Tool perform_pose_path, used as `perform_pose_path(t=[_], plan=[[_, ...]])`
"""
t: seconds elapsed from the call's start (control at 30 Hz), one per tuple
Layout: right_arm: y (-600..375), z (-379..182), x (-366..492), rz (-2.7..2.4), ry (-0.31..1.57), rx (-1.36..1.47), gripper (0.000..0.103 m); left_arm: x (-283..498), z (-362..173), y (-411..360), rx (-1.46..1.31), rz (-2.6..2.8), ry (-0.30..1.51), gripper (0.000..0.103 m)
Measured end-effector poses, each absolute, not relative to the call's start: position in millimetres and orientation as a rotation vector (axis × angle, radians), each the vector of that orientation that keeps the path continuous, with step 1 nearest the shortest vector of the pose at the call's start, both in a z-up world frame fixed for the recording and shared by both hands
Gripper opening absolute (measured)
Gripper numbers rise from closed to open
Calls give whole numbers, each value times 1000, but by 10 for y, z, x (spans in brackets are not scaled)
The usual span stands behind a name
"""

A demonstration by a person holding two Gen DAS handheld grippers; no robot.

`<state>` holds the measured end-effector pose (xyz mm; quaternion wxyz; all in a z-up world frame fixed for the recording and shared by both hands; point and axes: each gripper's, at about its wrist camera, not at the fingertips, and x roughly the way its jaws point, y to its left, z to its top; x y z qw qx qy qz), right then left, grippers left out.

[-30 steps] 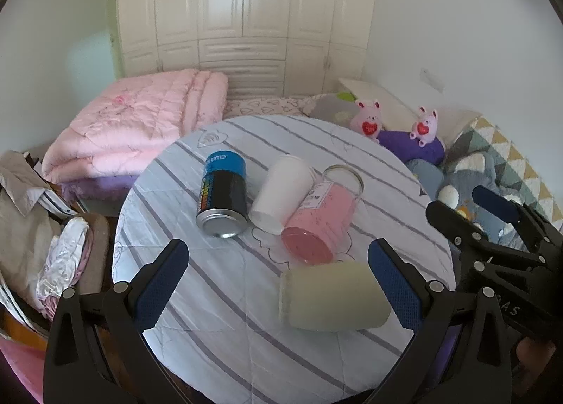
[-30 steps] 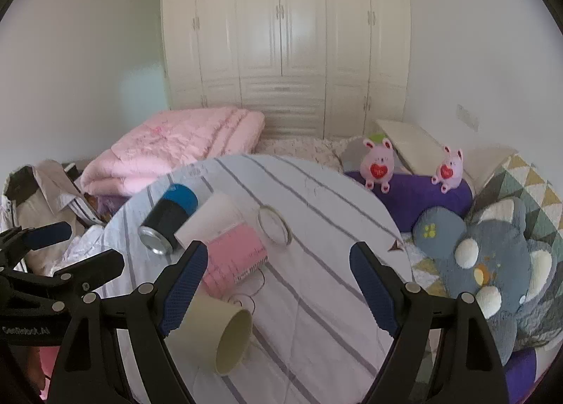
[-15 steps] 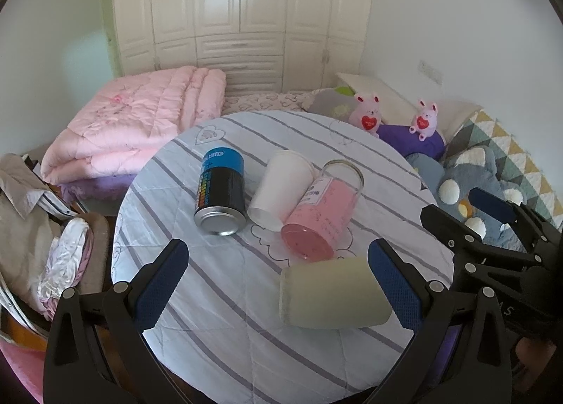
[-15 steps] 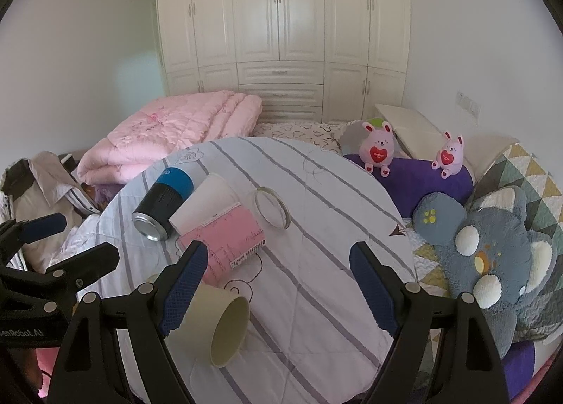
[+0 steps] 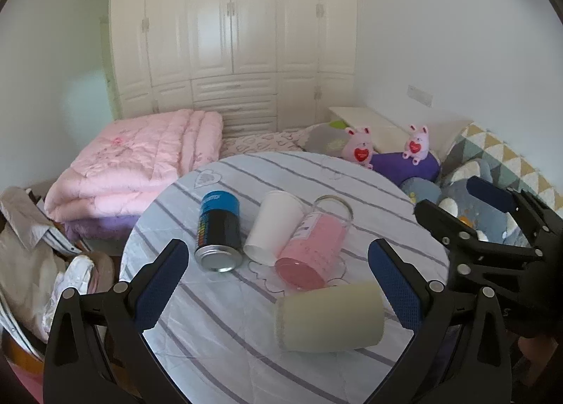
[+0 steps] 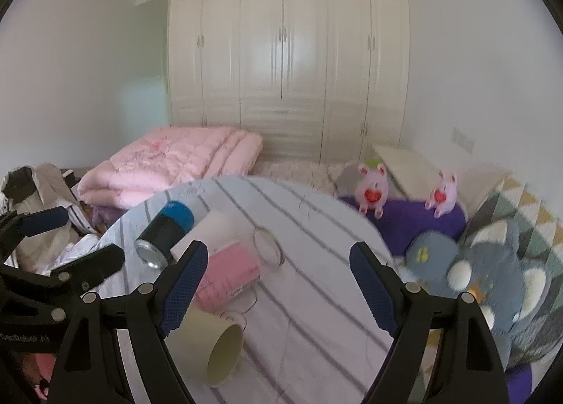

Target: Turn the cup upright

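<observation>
both claws wide open, nothing grabbed, cream cup (image 5: 329, 317) on its side; left claw (image 5: 278, 284) needs lowering onto it

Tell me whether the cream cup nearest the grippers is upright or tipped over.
Tipped over. The cream cup lies on its side on the table, open mouth facing sideways; neither gripper touches it.

the round table (image 5: 218, 302) wears a white cloth with grey stripes. four items lie directly on it, all on their sides. a blue-and-black can (image 5: 220, 231) lies far left, metal end toward the near edge. just right of it lies a white cup (image 5: 274, 227), then a pink glass (image 5: 313, 251), the three side by side. a cream cup (image 5: 329, 321) lies nearest, mouth pointing right (image 6: 225, 353).
</observation>
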<state>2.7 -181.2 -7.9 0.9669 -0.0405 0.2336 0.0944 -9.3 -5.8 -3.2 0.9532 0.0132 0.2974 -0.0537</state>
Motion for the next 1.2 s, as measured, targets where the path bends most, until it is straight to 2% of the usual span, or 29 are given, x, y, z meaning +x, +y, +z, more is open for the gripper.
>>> perform_pose_path(t=[0.6,0.93,1.2], plan=[[-2049,-290,149,159,556,-32,84,72,-187,-68,80,-195,766,103],[-2132,-431,262,166,619,-12,84,147,-466,-254,358,-327,886,103],[-2200,-473,434,171,651,16,84,410,-506,-230,336,-328,940,103]])
